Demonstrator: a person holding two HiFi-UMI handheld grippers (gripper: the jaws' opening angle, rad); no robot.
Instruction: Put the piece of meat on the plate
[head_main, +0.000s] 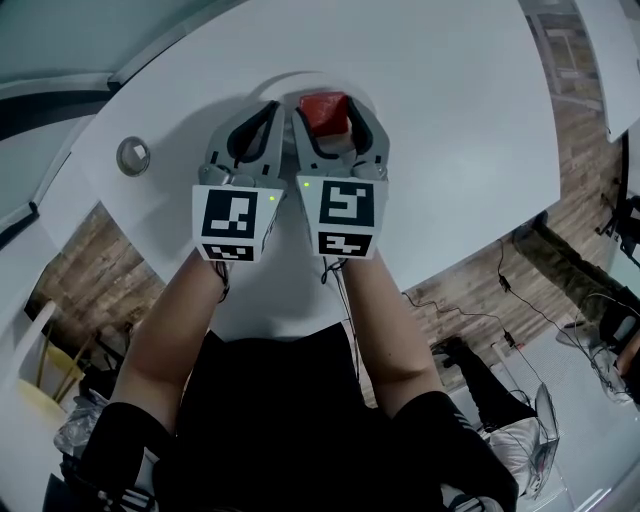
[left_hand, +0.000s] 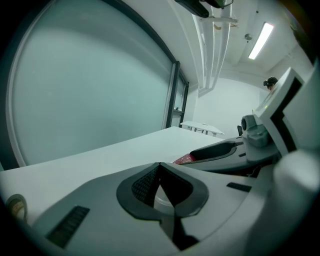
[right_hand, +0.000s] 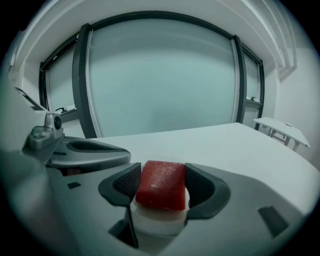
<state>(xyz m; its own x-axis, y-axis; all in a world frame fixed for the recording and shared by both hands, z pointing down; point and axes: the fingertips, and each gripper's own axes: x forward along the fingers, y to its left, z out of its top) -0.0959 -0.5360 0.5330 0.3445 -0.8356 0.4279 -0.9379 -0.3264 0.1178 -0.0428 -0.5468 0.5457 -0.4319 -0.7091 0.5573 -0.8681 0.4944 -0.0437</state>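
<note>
Meat (right_hand: 161, 184): red block, squared edges, faintly frosted matte top. It is clamped between the ribbed dark pads of the right hand-held gripper (head_main: 327, 118), directly over the plate (right_hand: 158, 223); contact with the plate cannot be told. Plate: white, round, smooth, on the white worktop (head_main: 450, 120). Left hand-held gripper (left_hand: 160, 166), over the plate's left part: jaws brought together, nothing held.
</note>
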